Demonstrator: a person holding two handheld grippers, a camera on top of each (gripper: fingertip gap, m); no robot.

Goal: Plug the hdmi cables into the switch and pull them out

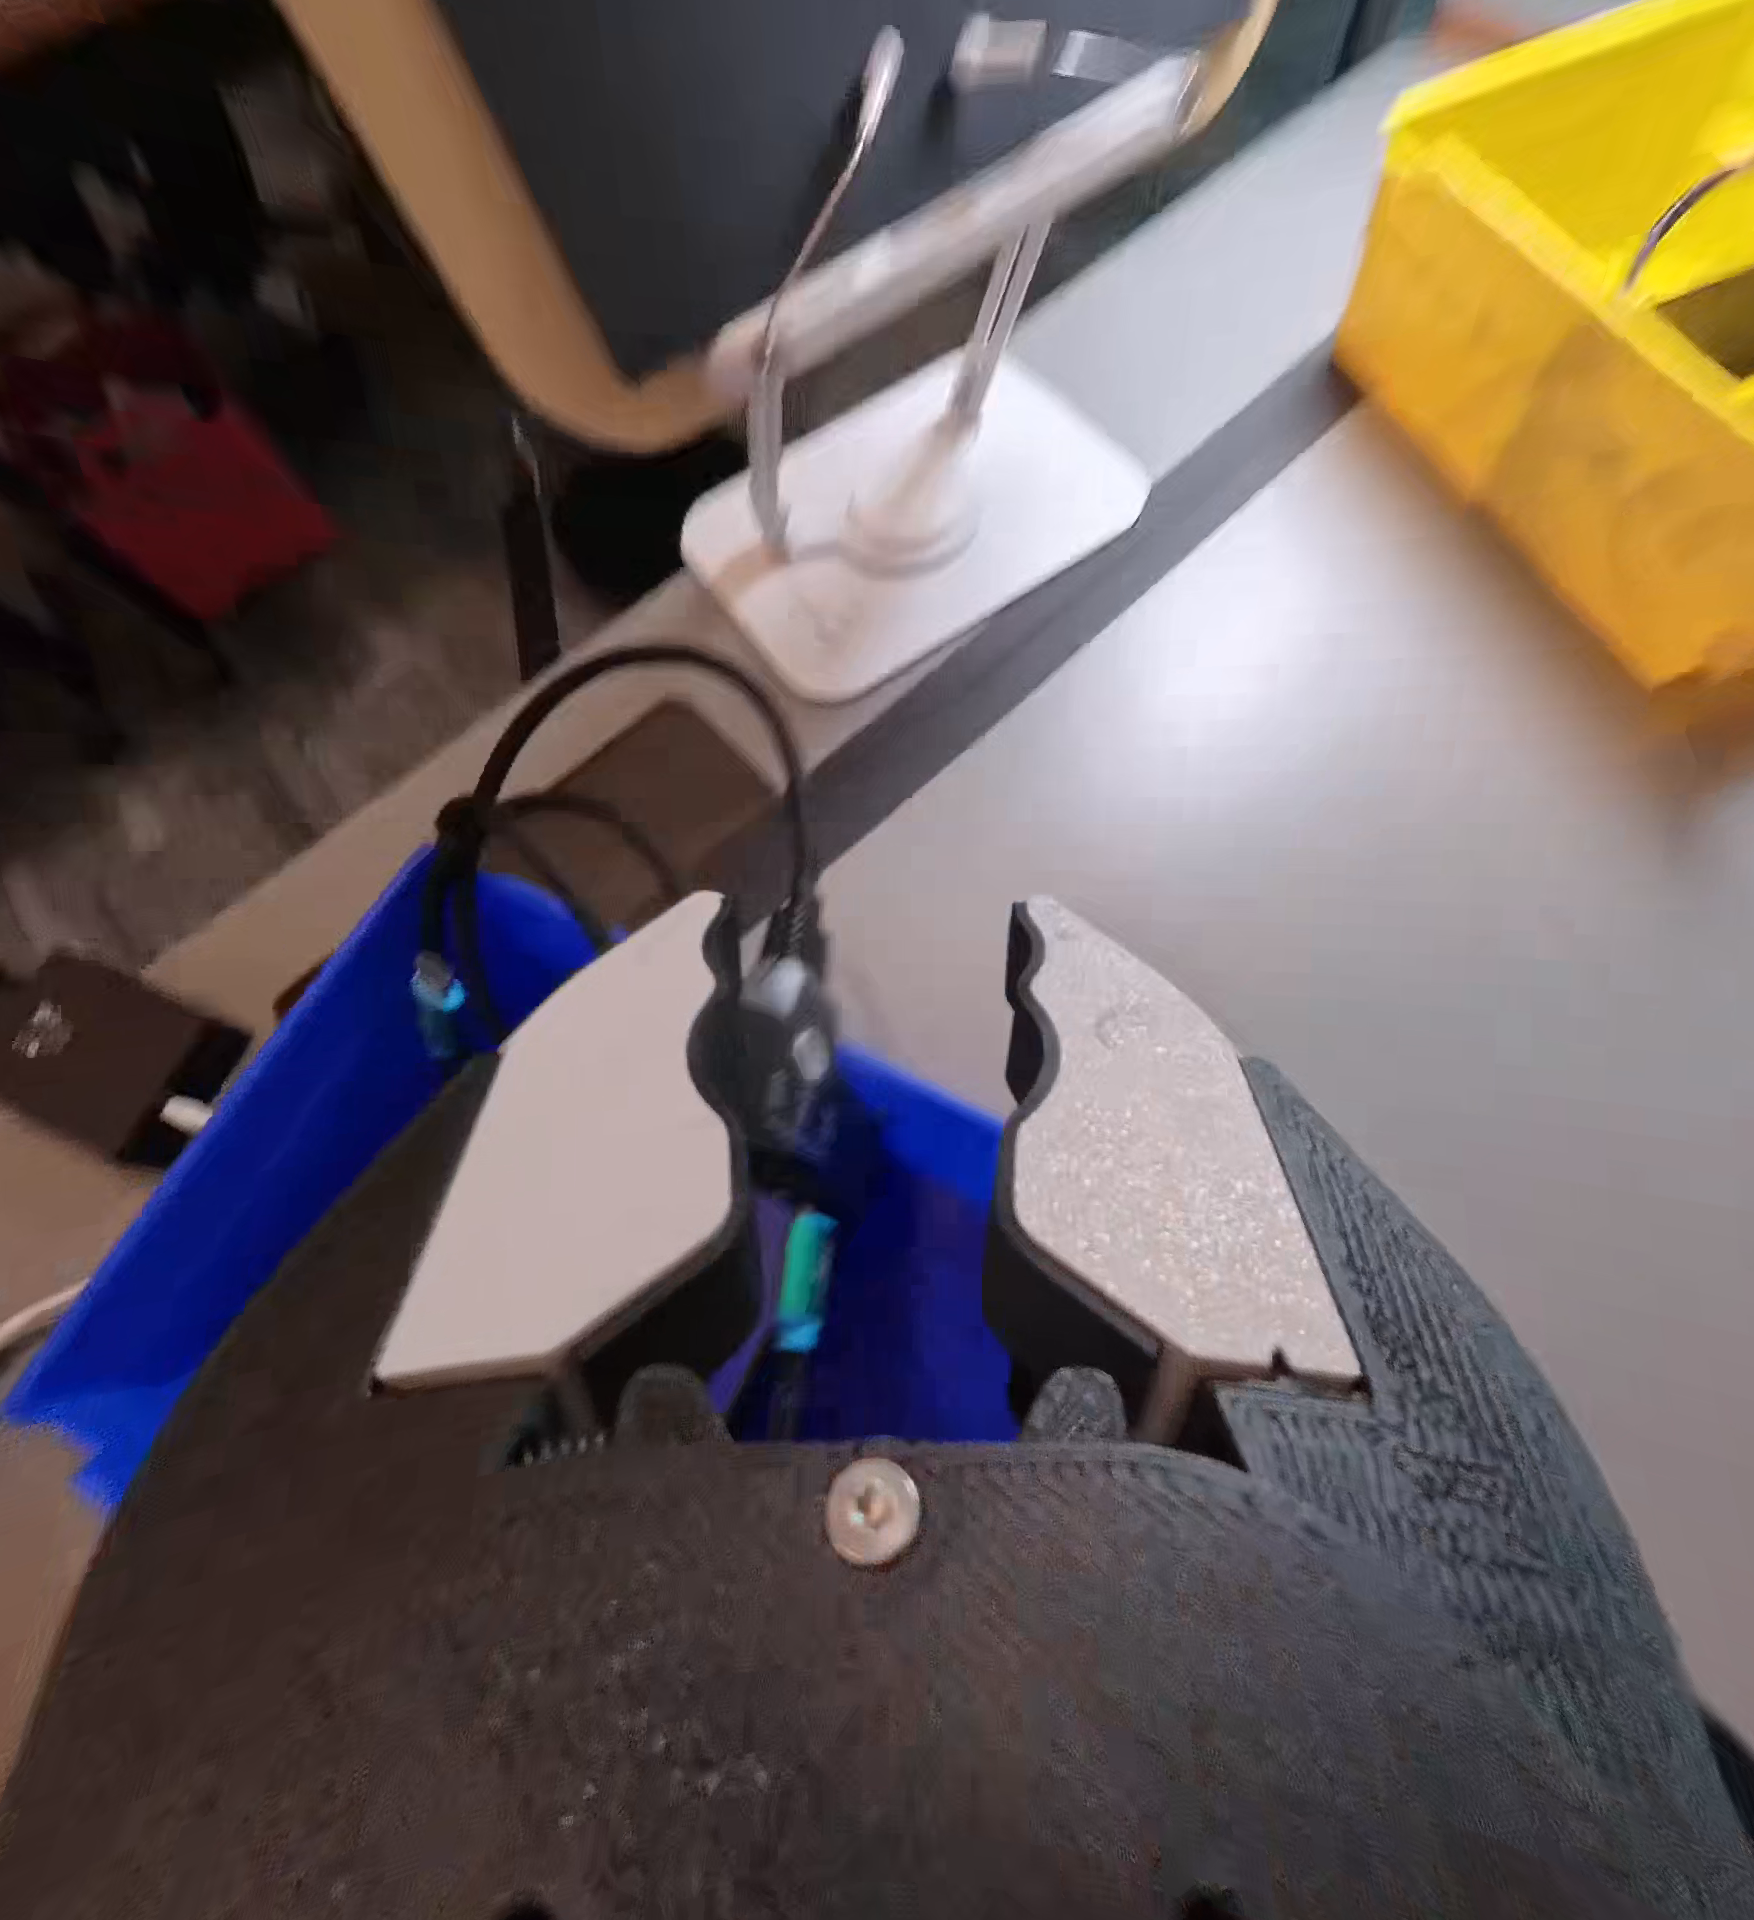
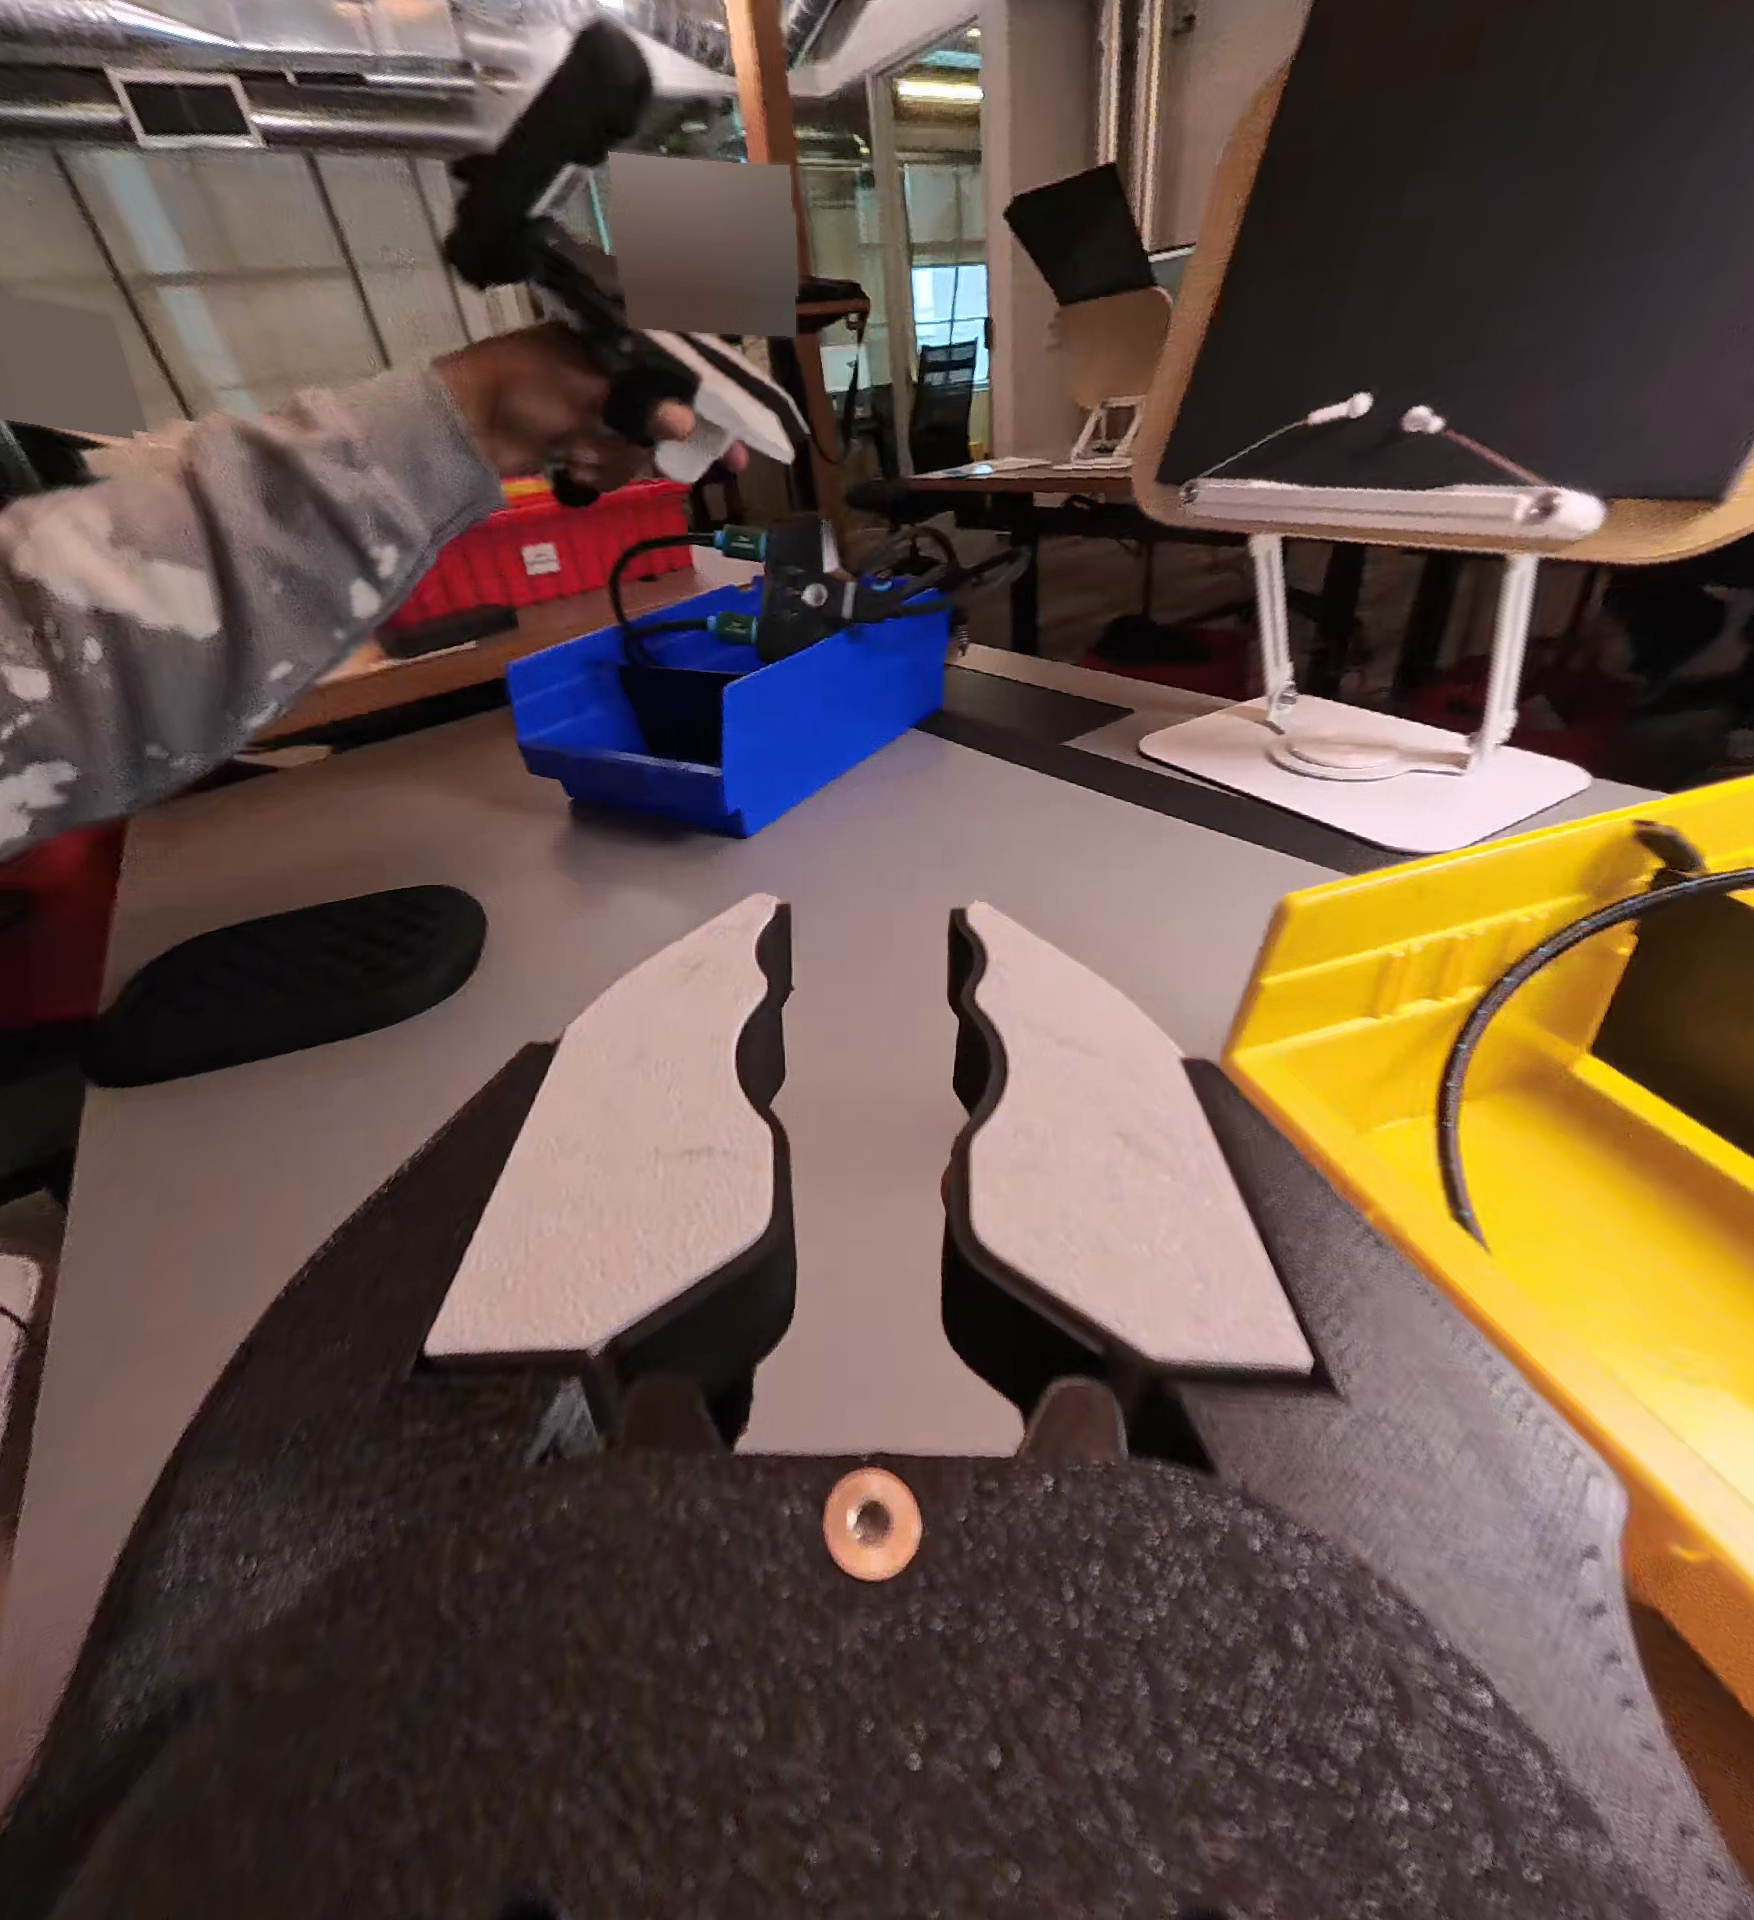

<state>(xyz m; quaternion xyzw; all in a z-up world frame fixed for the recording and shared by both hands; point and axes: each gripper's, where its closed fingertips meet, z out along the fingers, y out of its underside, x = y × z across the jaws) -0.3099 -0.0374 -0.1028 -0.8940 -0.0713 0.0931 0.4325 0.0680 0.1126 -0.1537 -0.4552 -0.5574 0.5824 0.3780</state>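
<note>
Switch [image 2: 800, 597] sits tilted in blue bin [image 2: 811, 707] under open left gripper [image 1: 868, 997]; right gripper [image 2: 868, 997] open, idle; cables may snag.

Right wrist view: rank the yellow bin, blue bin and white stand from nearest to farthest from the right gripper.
1. Yellow bin, beside the right gripper, on its right.
2. Blue bin, ahead, slightly left.
3. White stand, far right; close to the blue bin's range, seemingly slightly farther.

right gripper [image 2: 868, 935] open over table [image 2: 956, 852]
</note>
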